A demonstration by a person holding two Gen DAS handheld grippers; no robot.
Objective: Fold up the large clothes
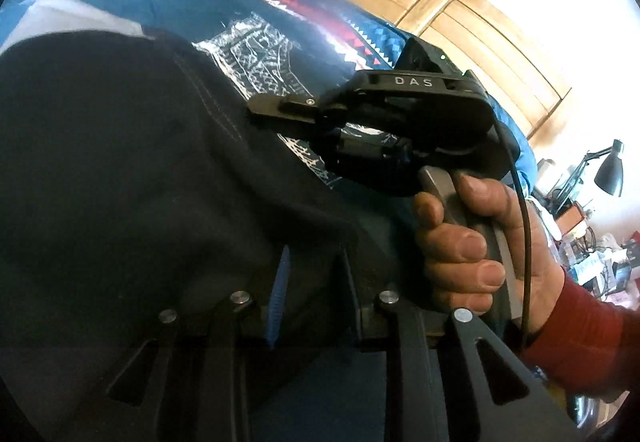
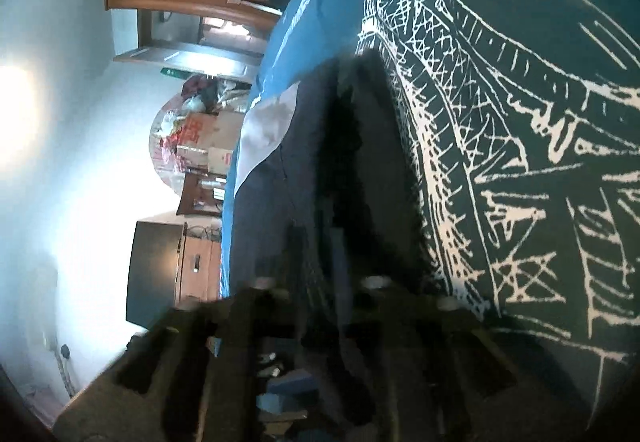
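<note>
Dark navy garment (image 1: 132,170), heavy weave with a pale stitched seam, lies bunched on the blue printed bedspread (image 1: 256,38); a fold of it runs up between both tools.

Left gripper (image 1: 310,282): jaws narrow, dark cloth pinched between the blue-edged pads. Right gripper (image 1: 288,110), seen from the left wrist camera, points into the same fold beside the seam; from its own camera the fingers are motion-blurred and dark against dark cloth, so I cannot tell whether it is closed or on what. A hand (image 1: 472,238) in a red sleeve (image 1: 580,346) holds its grey handle; a black cable (image 1: 524,226) trails past the wrist.

Risks, as judged:
- The two tools sit near each other on one ridge of cloth. If both lift from here the rest would likely hang uneven and the fold come out skewed.
- Thick layered fabric in a narrow pinch may slip under its own weight.
- A pad could catch the bedspread beneath and drag it along.
- The loose cable could snag on a fold.

Materials: garment matte and limp, creasing softly. Bedspread thin and smooth, with a white line-drawn lattice print and red-and-white zigzag bands. Wooden wardrobe (image 1: 448,22) behind, glossy, panelled. Black desk lamp (image 1: 608,170) at far right.
</note>
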